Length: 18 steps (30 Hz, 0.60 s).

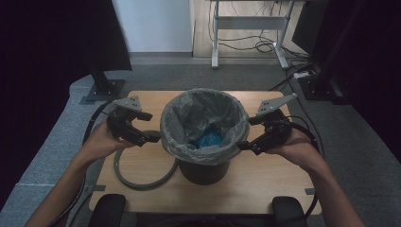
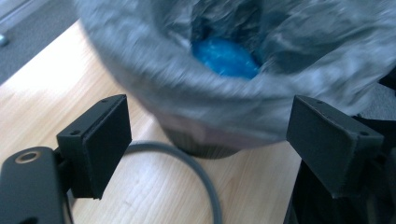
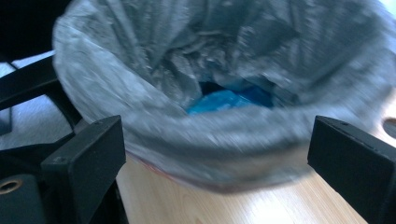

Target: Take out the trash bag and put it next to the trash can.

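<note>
You have a gripper on each side of the bin (image 1: 204, 165), which stands mid-bench, lined with a grey bag (image 1: 176, 124). Your left gripper (image 1: 150, 137) sits just beside the bag's folded-over rim on the left; your right gripper (image 1: 242, 144) is at the rim on the right. Both have their jaws spread, with nothing pinched between them. This looks like the approach to gripping the liner's edge on both sides. Next, I judge, you need each pair of jaws around the thin cuff before pressing together. The bag is crinkly, filmy plastic; the bin is dark and round. Something blue and glossy (image 1: 208, 139) lies inside. A grey hoop (image 1: 137, 182) lies on the pale wooden bench (image 1: 265, 189).
</note>
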Each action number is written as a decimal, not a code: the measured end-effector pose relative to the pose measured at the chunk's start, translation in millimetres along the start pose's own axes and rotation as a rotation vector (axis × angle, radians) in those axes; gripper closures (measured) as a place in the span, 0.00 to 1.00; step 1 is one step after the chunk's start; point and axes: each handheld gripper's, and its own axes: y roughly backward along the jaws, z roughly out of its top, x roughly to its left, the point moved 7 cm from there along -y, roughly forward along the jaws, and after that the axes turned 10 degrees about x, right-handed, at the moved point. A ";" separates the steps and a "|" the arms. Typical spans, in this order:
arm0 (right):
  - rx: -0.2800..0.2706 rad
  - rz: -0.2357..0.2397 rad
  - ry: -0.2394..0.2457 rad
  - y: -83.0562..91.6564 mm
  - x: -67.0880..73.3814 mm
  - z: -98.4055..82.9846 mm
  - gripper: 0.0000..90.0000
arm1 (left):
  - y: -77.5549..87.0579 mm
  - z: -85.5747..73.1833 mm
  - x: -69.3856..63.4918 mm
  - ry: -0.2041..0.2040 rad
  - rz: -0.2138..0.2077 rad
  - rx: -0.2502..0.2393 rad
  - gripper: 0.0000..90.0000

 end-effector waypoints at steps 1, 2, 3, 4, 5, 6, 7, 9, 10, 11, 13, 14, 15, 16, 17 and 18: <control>0.018 0.005 0.028 -4.2 4.8 6.0 0.05 | 0.2 3.6 -2.9 -0.013 -0.008 0.001 0.16; 0.018 0.005 0.028 -4.2 4.8 6.0 0.05 | -0.5 6.9 -5.3 -0.021 -0.014 0.005 0.16; 0.027 0.010 0.040 -6.7 7.1 8.6 0.05 | -1.7 9.6 -7.1 -0.033 -0.017 0.011 0.16; 0.036 0.019 0.061 -11.5 11.5 13.6 0.05 | -4.8 14.4 -9.8 -0.051 -0.027 0.022 0.16; 0.040 0.024 0.069 -13.7 13.6 15.8 0.05 | -7.1 16.9 -11.2 -0.054 -0.034 0.020 0.16; 0.044 0.028 0.078 -16.1 15.4 17.7 0.06 | -7.1 16.9 -11.2 -0.054 -0.034 0.020 0.16; 0.044 0.028 0.078 -16.1 15.4 17.7 0.06 | -9.3 19.0 -12.6 -0.061 -0.041 0.022 0.16; 0.055 0.039 0.092 -21.1 18.6 20.6 0.07 | -13.3 23.2 -15.6 -0.078 -0.050 0.024 0.16; 0.066 0.047 0.098 -25.8 20.4 22.9 0.08 | -15.2 25.3 -17.2 -0.084 -0.056 0.024 0.16; 0.069 0.061 0.096 -27.8 21.4 23.9 0.09 | -16.9 27.5 -18.7 -0.092 -0.062 0.023 0.16; 0.069 0.078 0.093 -29.5 22.8 25.1 0.09 | -20.4 31.8 -20.7 -0.101 -0.070 0.023 0.16; 0.069 0.118 0.095 -31.1 26.1 27.3 0.17 | -22.0 33.9 -21.4 -0.106 -0.075 0.024 0.16; 0.067 0.145 0.106 -30.8 28.7 28.2 0.24 | -25.2 37.5 -22.5 -0.111 -0.088 0.025 0.16; 0.067 0.145 0.106 -30.8 28.7 28.2 0.24 | -25.2 37.5 -22.5 -0.111 -0.088 0.025 0.17; 0.067 0.173 0.125 -29.7 33.4 29.5 0.34 | -28.0 40.2 -23.6 -0.118 -0.097 0.029 0.17; 0.069 0.185 0.132 -28.9 35.4 29.8 0.40 | -29.2 41.2 -24.0 -0.119 -0.098 0.030 0.17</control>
